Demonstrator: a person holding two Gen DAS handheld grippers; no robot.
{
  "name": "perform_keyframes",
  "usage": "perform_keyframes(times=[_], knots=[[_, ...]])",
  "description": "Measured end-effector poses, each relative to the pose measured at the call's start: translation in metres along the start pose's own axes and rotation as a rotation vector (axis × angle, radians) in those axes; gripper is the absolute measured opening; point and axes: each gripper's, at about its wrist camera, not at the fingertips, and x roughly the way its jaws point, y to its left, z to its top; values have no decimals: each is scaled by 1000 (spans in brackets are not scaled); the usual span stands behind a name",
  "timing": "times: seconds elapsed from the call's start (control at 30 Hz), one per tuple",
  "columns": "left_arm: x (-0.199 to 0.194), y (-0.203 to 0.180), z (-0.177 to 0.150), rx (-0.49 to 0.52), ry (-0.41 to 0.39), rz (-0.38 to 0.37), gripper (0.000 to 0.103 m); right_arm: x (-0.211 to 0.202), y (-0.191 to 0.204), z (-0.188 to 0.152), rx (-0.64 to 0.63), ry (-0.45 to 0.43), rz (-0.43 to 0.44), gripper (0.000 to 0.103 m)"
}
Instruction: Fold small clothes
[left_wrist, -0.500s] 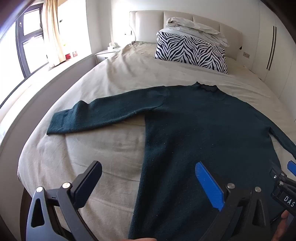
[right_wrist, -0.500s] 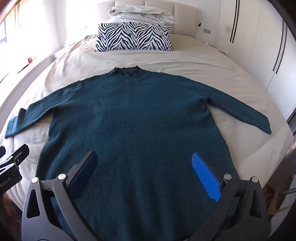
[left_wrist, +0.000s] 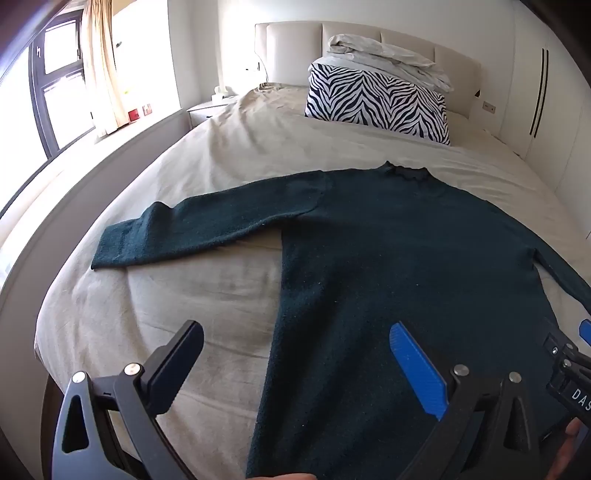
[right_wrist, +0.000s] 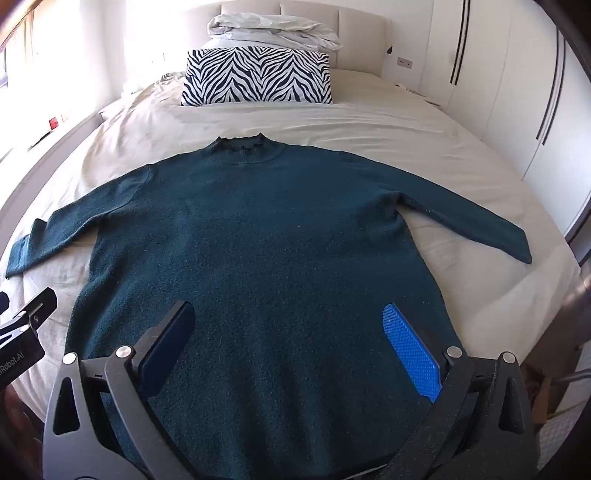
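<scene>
A dark teal long-sleeved sweater (right_wrist: 258, 240) lies flat and face up on the bed, collar toward the headboard, both sleeves spread out to the sides. It also shows in the left wrist view (left_wrist: 388, 266). My left gripper (left_wrist: 295, 347) is open and empty above the sweater's lower left edge. My right gripper (right_wrist: 288, 328) is open and empty above the sweater's lower middle. The right gripper's tip shows at the right edge of the left wrist view (left_wrist: 569, 362).
The bed (right_wrist: 369, 122) has a beige sheet. A zebra-print pillow (right_wrist: 258, 77) and a bundled white duvet (right_wrist: 273, 33) sit at the headboard. A window and ledge (left_wrist: 55, 110) run along the left. White wardrobe doors (right_wrist: 517, 92) stand on the right.
Both grippers have barely moved. The sweater lies as before.
</scene>
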Motion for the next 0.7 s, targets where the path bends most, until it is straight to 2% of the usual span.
perform_keyframes(times=[0.7], knots=[[-1,-5,-1,-6,-1,0,103,1,5,2,-9,-9,-13,103]])
